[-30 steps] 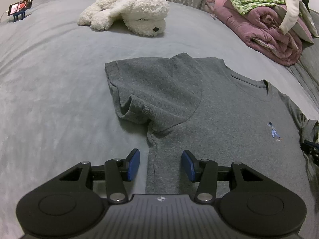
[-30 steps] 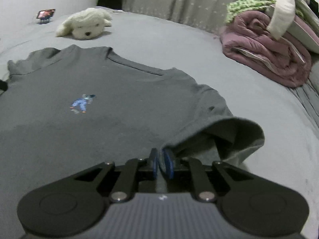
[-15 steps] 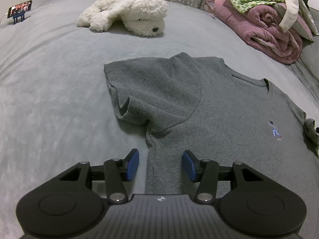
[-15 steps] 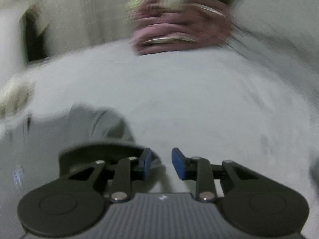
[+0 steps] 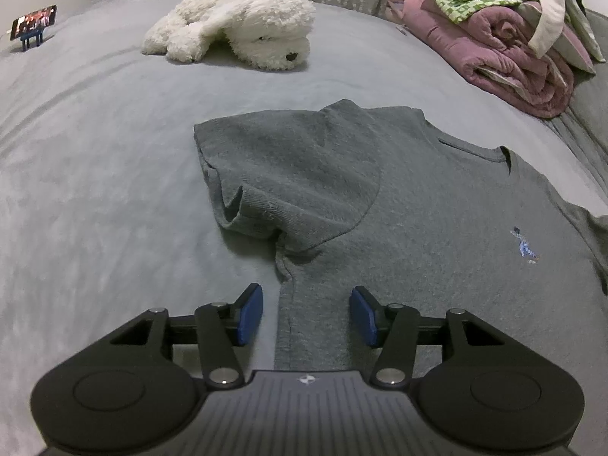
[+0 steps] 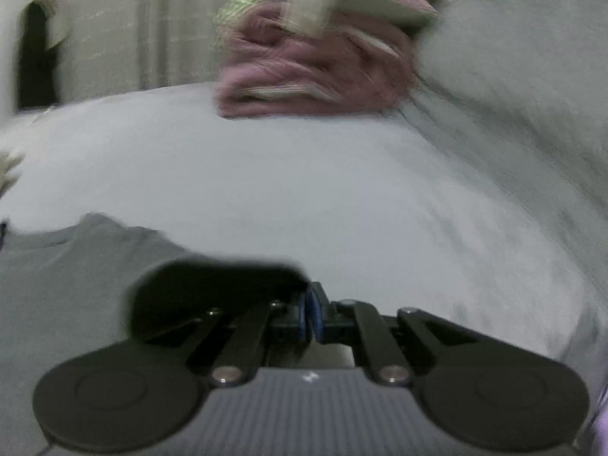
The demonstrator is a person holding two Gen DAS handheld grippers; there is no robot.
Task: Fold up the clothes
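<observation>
A grey T-shirt (image 5: pixel 399 205) lay spread on the grey bed (image 5: pixel 95 152), one sleeve already folded in over the chest. The left tool (image 5: pixel 306 315) hovered tilted down over the shirt's side edge, its jaws released, with the hem below the gap and neither pad touching it. The right tool (image 6: pixel 309 317) pointed down over the shirt's far side, its view blurred; its pads were clenched together, and whether cloth was caught between them could not be told. A white plush dog (image 5: pixel 235 24) and a heap of bedding (image 5: pixel 501 34) lay farther up the bed.
</observation>
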